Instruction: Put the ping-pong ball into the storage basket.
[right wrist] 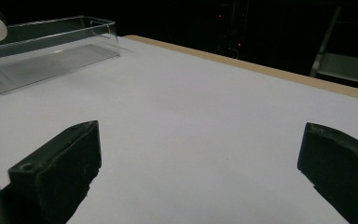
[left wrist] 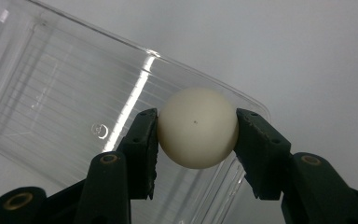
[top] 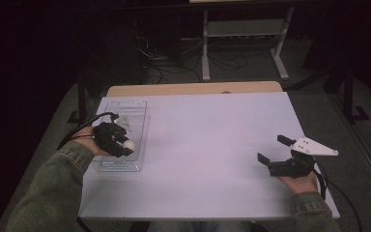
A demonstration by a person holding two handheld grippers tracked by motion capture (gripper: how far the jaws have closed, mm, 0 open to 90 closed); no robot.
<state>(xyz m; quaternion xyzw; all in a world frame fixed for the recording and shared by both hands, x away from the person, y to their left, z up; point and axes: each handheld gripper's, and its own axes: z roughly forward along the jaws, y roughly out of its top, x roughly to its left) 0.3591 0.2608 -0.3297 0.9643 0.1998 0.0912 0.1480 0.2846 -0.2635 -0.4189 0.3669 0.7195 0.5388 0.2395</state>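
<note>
White ball (left wrist: 197, 127) clamped in left tongs (left wrist: 196, 133) over clear tray (left wrist: 51, 107) — right tongs (right wrist: 200, 163) gape wide.

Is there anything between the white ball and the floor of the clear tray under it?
Nothing visible. The left gripper holds the white ball above the clear tray, whose floor below it looks bare.

White table top (top: 212, 145) covers most of high view; tan wooden edge (top: 193, 89) shows along far side. Beyond table, white metal rack frame (top: 244, 29) stands on grey floor (top: 319, 111). Black cables (top: 174, 65) lie tangled on floor beside rack. Background dark.
</note>
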